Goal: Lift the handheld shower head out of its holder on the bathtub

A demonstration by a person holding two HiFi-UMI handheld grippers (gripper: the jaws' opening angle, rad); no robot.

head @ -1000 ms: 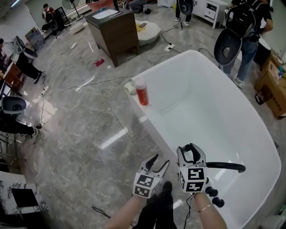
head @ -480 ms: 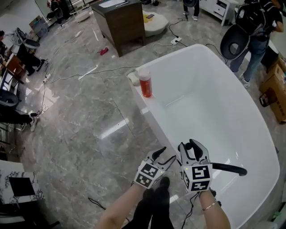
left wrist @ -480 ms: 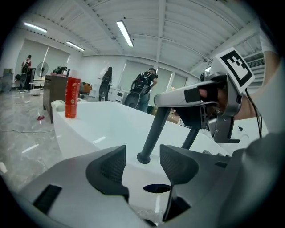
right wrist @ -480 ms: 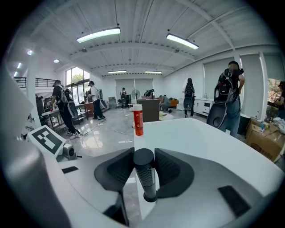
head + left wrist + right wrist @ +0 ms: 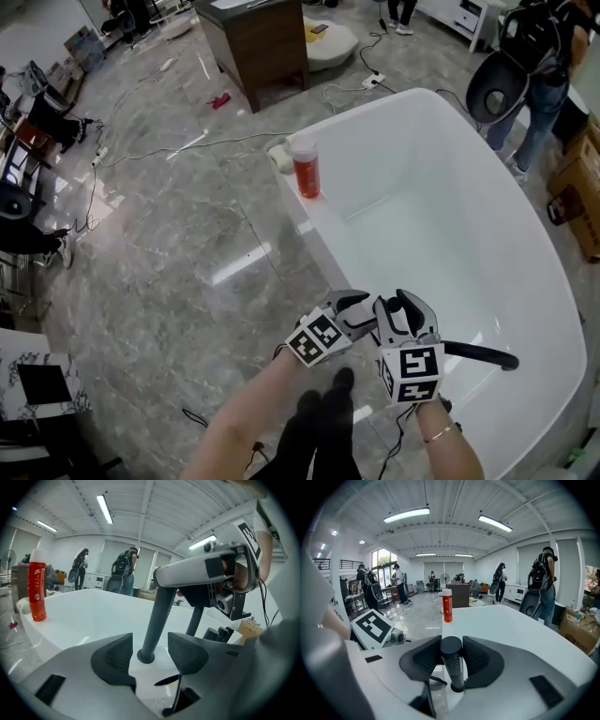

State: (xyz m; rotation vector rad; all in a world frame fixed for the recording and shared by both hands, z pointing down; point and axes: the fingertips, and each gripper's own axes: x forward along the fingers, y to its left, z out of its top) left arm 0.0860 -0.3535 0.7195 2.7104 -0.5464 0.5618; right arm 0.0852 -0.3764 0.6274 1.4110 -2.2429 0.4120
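Observation:
The shower head's black handle (image 5: pixel 453 666) stands upright in its holder on the near rim of the white bathtub (image 5: pixel 314 225). My right gripper (image 5: pixel 451 656) is shut on the handle's upper part; its jaws have just been closing, with the handle between them. In the head view the right gripper (image 5: pixel 401 314) hides most of the handle. My left gripper (image 5: pixel 364 314) sits close on its left. In the left gripper view, the handle (image 5: pixel 158 613) rises from its base between the open left gripper (image 5: pixel 150 651), with a gap on each side.
A red bottle (image 5: pixel 306 173) and a small white object stand on the tub's far left rim. A black spout (image 5: pixel 480 354) and black knobs (image 5: pixel 442 404) lie right of the handle. A wooden cabinet (image 5: pixel 253 47), floor cables and people (image 5: pixel 539 56) are beyond.
My left gripper has swung right and rolled, coming in around the handle's base beside the right gripper. The right gripper has stayed in place and closed on the handle.

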